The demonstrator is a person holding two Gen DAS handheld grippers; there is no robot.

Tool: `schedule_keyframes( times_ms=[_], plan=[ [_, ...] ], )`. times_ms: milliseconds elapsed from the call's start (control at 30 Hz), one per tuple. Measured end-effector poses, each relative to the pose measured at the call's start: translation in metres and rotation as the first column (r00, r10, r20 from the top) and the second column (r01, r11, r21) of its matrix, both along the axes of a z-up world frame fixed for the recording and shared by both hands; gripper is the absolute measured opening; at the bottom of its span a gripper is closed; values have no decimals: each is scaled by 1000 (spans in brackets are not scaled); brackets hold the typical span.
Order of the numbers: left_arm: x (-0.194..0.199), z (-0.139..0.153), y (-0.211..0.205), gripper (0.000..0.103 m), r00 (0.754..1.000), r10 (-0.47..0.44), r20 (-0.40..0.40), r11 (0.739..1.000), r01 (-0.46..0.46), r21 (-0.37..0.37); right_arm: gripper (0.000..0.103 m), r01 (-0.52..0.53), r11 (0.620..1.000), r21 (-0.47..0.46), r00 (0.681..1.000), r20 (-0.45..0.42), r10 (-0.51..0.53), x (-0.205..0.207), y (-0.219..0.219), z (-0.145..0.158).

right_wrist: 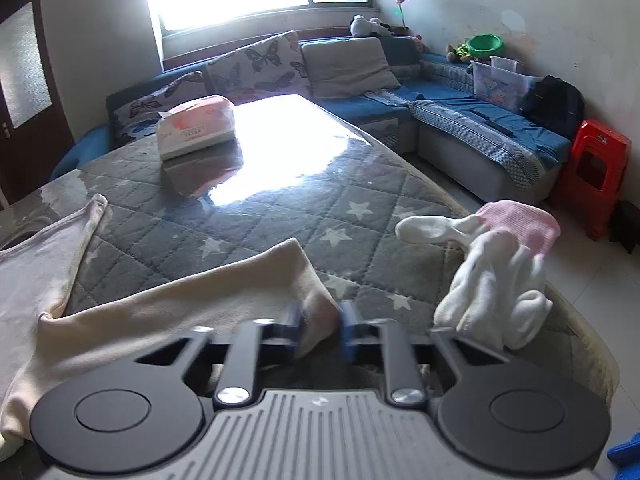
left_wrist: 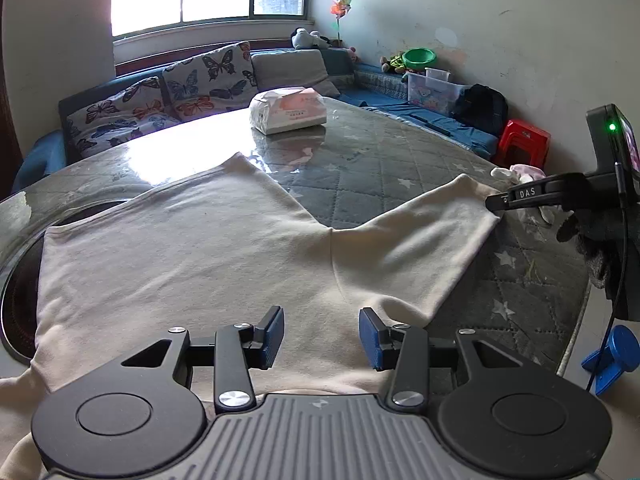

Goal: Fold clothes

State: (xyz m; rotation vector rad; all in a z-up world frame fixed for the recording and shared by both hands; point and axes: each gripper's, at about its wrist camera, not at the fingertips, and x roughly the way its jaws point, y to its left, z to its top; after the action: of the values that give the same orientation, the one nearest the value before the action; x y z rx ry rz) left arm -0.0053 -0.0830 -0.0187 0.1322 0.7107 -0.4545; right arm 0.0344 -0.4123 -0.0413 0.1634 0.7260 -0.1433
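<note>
We hold the left gripper (left_wrist: 322, 334) low over the cream garment (left_wrist: 192, 248), which lies spread flat on the quilted grey table cover (left_wrist: 384, 168). Its two blue pads stand well apart, roughly halfway open, and nothing sits between them; they hover just above the cloth near the seam where the sleeve (left_wrist: 420, 236) joins the body. We cannot tell whether the tips brush the fabric. Ahead of the jaws the body of the garment stretches away to the left, and the sleeve runs off ahead to the right.

Our right gripper (right_wrist: 320, 330) is at the far end of that sleeve. In its own view the blue pads are blurred, drawn close together with the cuff end of the sleeve (right_wrist: 316, 312) pinched between them. From the left wrist view we see the same gripper (left_wrist: 494, 202) reaching in from the right, its dark finger tip meeting the sleeve's outer edge.

Just to the right of the right jaws lies a small heap of white and pink socks (right_wrist: 496, 268), near the gripper but apart from it. Well ahead of both pairs of jaws a pack of tissues (left_wrist: 288, 110) rests on the glossy part of the table. Beyond the table runs a blue sofa (right_wrist: 472, 120), and a red stool (right_wrist: 596, 160) stands to the far right.
</note>
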Motion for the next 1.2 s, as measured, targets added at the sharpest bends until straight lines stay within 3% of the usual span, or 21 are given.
schedule_keyframes(
  times_ms=[567,667,933,1200],
  plan=[
    [0,-12,-20,45,999,-52,-8,998,53,26,8,-124,992,-19,978,167,125,-5,20,75],
    [-4,-4,-8,51,999,-33,9,999,33,6,8,-170,985,-18,966,193,170,-9,31,93],
    [-13,18,54,56,992,109,65,994,-108,-29,8,-391,919,-52,886,249,391,-15,98,145],
    [-27,23,130,57,949,304,82,952,-300,-55,8,-633,771,-75,745,212,632,-6,202,150]
  ],
)
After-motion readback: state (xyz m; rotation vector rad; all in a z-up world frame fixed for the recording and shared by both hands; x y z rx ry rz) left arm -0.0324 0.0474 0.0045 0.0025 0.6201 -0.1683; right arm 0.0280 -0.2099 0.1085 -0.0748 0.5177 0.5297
